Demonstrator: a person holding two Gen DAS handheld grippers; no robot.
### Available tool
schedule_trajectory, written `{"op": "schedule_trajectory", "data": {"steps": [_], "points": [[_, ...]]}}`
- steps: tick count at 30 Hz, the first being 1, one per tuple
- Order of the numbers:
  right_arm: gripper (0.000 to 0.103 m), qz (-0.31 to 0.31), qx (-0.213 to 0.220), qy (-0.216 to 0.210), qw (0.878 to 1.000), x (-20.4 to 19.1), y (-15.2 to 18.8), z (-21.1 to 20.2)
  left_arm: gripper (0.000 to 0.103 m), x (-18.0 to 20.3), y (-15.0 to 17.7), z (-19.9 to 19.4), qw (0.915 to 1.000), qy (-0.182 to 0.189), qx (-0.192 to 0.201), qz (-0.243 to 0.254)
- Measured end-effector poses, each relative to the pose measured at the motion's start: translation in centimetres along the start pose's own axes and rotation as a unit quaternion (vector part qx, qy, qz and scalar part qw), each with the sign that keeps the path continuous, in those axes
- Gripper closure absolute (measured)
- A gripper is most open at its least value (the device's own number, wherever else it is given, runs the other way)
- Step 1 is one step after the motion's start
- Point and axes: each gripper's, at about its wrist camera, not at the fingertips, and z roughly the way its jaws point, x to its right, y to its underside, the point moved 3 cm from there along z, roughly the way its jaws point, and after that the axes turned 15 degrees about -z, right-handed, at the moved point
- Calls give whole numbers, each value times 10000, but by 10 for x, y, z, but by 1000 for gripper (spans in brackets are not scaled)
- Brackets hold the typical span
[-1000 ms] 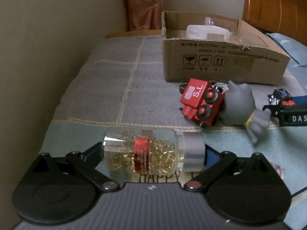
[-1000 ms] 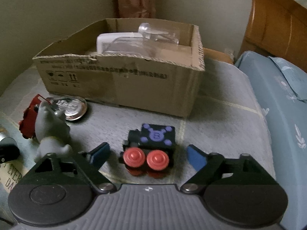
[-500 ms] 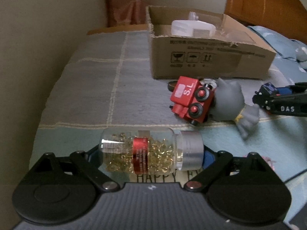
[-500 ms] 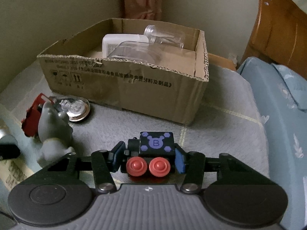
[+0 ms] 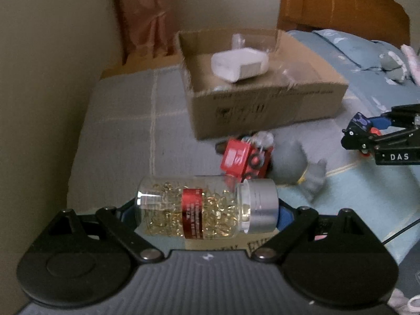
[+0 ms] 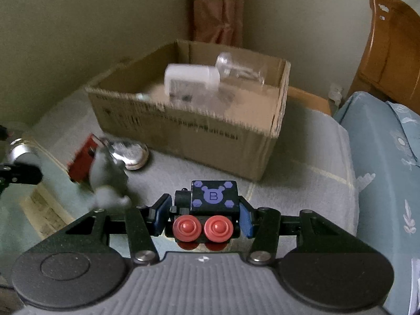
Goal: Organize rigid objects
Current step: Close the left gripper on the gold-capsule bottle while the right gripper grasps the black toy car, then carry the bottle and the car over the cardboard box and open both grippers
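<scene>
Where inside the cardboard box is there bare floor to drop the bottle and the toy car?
The cardboard box has bare floor along its near wall and right side. The white container and clear bottle crowd the back. Outside, the red toy, grey figure and round tin crowd its front left corner.

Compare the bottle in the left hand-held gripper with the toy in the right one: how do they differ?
The bottle is clear and round, with gold capsules and a silver cap; the toy is black, blocky and opaque, with red wheels. The bottle lies sideways, gripped end to end; the toy sits upright, gripped by its sides. Both are held off the bed.
</scene>
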Motion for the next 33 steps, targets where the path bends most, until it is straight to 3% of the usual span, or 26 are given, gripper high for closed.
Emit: {"op": "schedule_trajectory", "data": {"steps": [9, 23, 24, 27, 28, 33], "points": [[45, -1, 486, 24, 9988, 28, -45, -16, 9, 17, -55, -7, 9989, 401, 76, 244], [45, 257, 468, 120, 9985, 78, -104, 33, 9, 41, -145, 28, 9973, 264, 429, 530], [43, 274, 474, 116, 9984, 81, -107, 38, 9, 43, -150, 31, 9972, 262, 442, 545], [14, 379, 472, 181, 9980, 85, -110, 42, 9, 48, -165, 38, 9972, 266, 471, 523], [9, 386, 557, 200, 9975, 85, -108, 38, 9, 50, -169, 40, 9972, 271, 467, 510], [0, 564, 577, 206, 9965, 80, -89, 18, 9, 57, -187, 55, 9978, 261, 395, 460]]}}
